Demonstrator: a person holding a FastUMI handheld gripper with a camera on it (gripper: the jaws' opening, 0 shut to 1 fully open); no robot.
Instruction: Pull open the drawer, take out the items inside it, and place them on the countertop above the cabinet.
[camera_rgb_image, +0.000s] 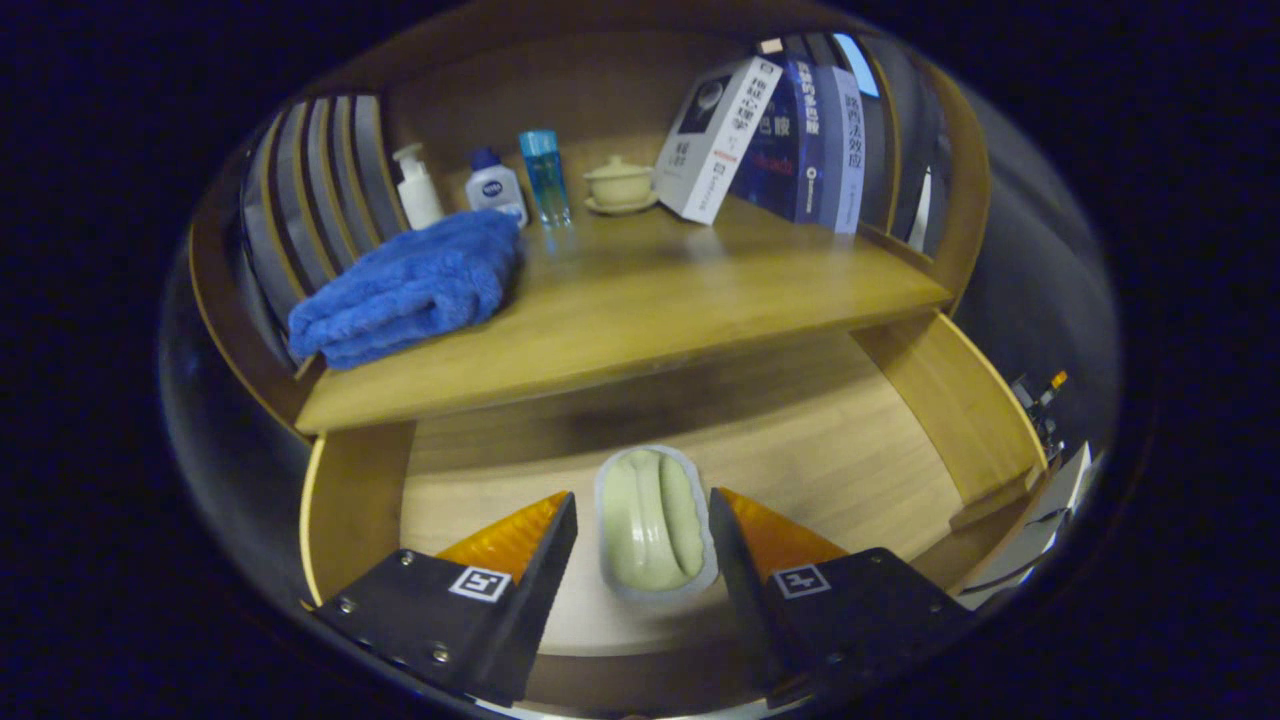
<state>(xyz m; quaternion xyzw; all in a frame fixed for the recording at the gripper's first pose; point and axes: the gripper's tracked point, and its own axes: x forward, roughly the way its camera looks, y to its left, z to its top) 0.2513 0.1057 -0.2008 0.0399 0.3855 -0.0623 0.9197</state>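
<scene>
Wooden drawer (900, 470) open; glossy oblong soap dish (655, 520) between spread gripper (643, 525) fingers, untouched.

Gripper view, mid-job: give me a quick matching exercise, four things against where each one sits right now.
Things:
1. pale green item
2. blue towel
3. lidded cup
4. books

Places:
A. leaning at the countertop's far end, beyond the cup
B. in the open drawer, between the open gripper's fingers
C. folded on the countertop in front of the bottles
D. on a saucer between the blue bottle and the books

Pairs: 1-B, 2-C, 3-D, 4-A
</scene>
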